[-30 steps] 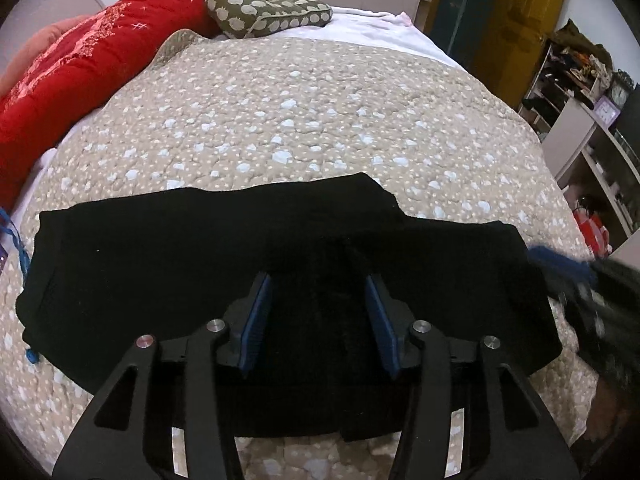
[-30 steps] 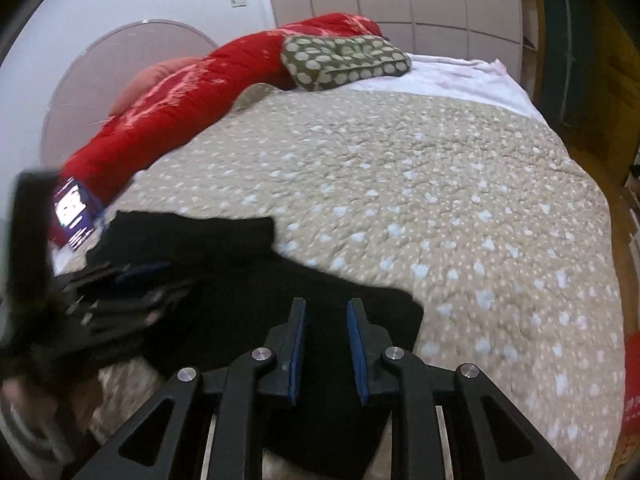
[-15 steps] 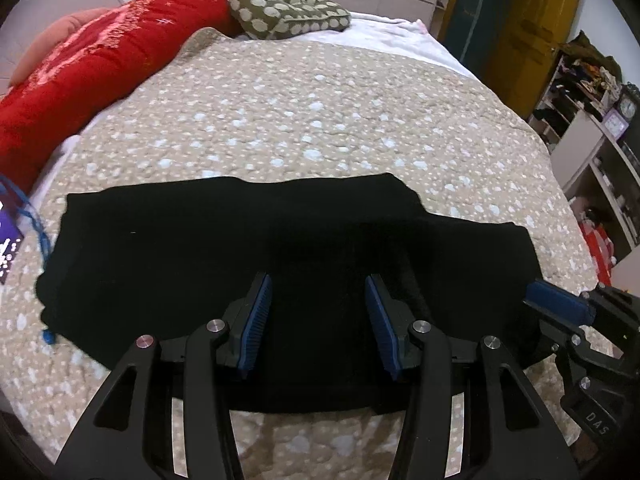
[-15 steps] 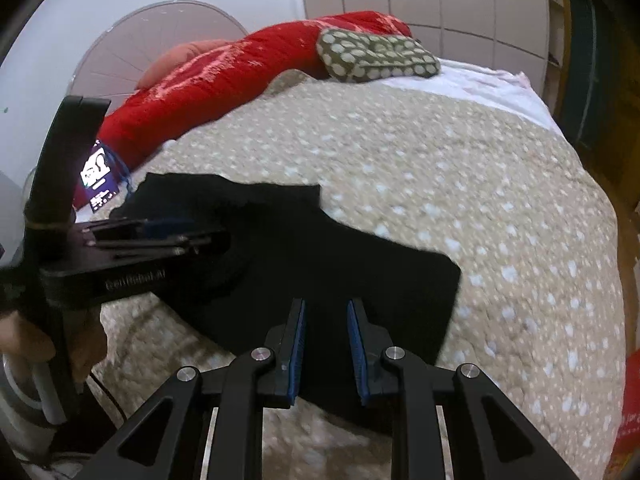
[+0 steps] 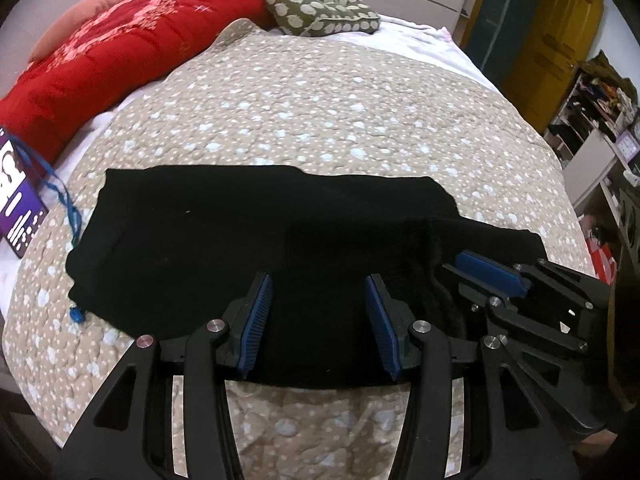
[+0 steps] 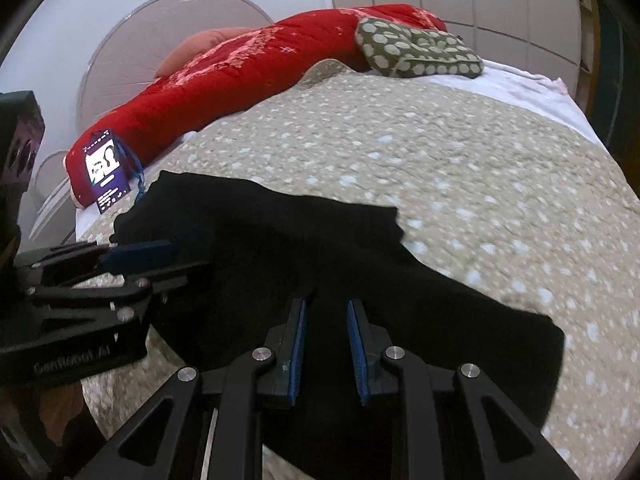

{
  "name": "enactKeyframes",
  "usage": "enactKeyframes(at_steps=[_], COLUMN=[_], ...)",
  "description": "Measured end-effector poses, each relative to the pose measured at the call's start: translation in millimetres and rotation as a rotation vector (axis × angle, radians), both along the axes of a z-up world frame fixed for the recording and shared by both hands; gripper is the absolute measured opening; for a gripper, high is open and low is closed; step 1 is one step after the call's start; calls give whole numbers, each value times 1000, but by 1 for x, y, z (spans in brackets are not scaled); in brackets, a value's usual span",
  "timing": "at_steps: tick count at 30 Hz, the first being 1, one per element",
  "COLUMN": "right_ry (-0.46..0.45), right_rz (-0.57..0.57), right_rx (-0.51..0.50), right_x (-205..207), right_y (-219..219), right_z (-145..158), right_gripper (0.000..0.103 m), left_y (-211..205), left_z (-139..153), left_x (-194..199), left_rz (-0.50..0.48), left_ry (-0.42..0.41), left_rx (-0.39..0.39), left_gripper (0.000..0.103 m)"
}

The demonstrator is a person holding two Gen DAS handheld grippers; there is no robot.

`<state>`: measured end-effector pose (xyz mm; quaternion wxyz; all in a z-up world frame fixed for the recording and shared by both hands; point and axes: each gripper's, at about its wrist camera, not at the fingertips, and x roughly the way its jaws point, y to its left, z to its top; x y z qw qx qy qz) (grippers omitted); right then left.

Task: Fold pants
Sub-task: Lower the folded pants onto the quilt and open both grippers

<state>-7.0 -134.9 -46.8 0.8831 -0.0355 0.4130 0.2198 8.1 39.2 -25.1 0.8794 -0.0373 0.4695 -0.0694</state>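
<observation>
- We see the black pants, soft and matte, lying flat just ahead of both tools on the speckled quilt.
- Our left gripper stands spread wide, our right gripper narrowly parted; both are empty.
- White lettering on the left tool is blurred.

Left tool body: "GenRobot AI", blurred.

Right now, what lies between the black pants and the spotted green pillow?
Only bare beige quilt separates the black pants from the spotted green pillow; both wrist views show it.
</observation>
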Motion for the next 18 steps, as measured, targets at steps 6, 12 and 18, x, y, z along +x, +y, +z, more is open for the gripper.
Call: enactKeyframes(at_steps=[6,12,18], right_ry=[-10,30,1], right_rz=[22,35,30], right_rx=[23,18,-7], right_x=[-7,-9,-12], right_y=[3,6,11], right_z=[13,3,13], right_gripper=[20,20,20], left_y=[11,19,27], left_z=[-2,-1,1], left_x=[-2,-7,-12], left_rz=[31,55,73], left_ry=[18,22,29], left_rx=[-16,-20,-20], left_gripper=[48,48,54])
